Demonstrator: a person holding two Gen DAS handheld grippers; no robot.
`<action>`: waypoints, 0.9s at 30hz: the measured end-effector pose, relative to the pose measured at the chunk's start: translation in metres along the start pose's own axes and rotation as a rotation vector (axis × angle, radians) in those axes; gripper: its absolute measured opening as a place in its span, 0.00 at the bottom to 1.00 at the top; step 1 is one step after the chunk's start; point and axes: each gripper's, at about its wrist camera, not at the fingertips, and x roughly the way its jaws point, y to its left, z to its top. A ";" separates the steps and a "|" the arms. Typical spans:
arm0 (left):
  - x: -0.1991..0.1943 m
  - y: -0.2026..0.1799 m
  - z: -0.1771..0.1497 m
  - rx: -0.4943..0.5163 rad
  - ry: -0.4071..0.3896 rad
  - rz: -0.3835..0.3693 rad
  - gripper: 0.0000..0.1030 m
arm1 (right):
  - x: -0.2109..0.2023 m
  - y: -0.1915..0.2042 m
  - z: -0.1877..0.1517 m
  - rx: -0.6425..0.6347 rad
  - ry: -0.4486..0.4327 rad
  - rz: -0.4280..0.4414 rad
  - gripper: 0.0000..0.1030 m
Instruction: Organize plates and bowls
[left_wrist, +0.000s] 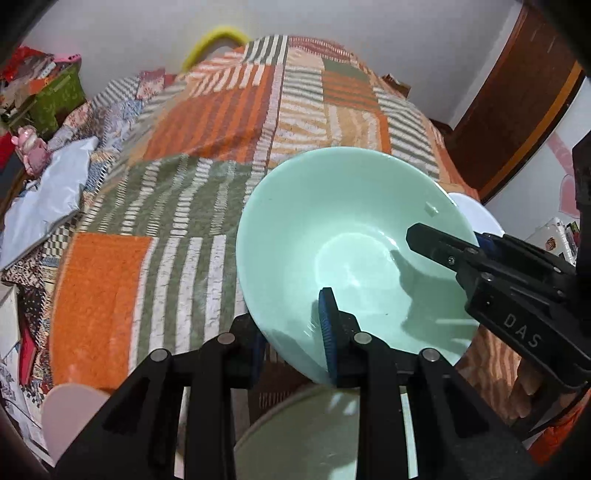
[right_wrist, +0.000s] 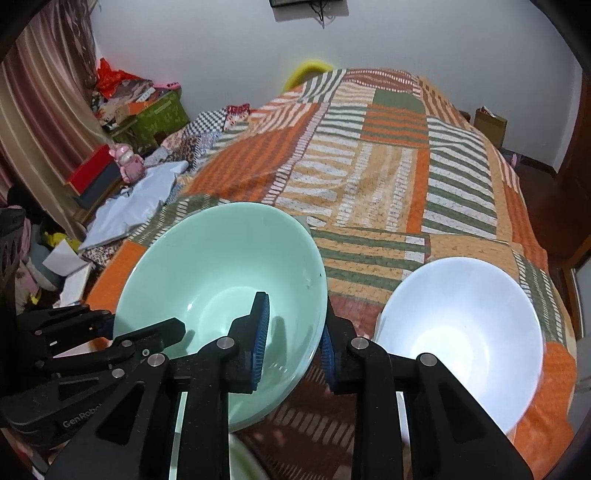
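Glazed mint-green ceramic bowl (right_wrist: 221, 295), stiff, slick and breakable, hangs tilted above the patchwork-quilted bed (right_wrist: 388, 155), rim clenched by both left tongs (left_wrist: 291, 332) and right tongs (right_wrist: 291, 336); grip rim only.

The left black two-finger gripper (left_wrist: 295, 332) reached forward with its blue-padded fingers (left_wrist: 328, 332) set on either side of the rim of the mint-green ceramic bowl (left_wrist: 351, 251), one inside and one outside. The right black two-finger gripper (right_wrist: 291, 350) straddled the opposite rim the same way, one blue pad inside, one outside, its body angled toward the left one.
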 end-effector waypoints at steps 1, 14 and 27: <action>-0.006 0.000 -0.001 0.003 -0.010 0.004 0.25 | -0.003 0.002 0.000 0.001 -0.006 0.002 0.20; -0.089 0.002 -0.031 -0.006 -0.120 0.016 0.25 | -0.057 0.037 -0.013 -0.035 -0.090 0.029 0.20; -0.148 0.024 -0.076 -0.047 -0.186 0.051 0.25 | -0.080 0.080 -0.033 -0.082 -0.117 0.085 0.20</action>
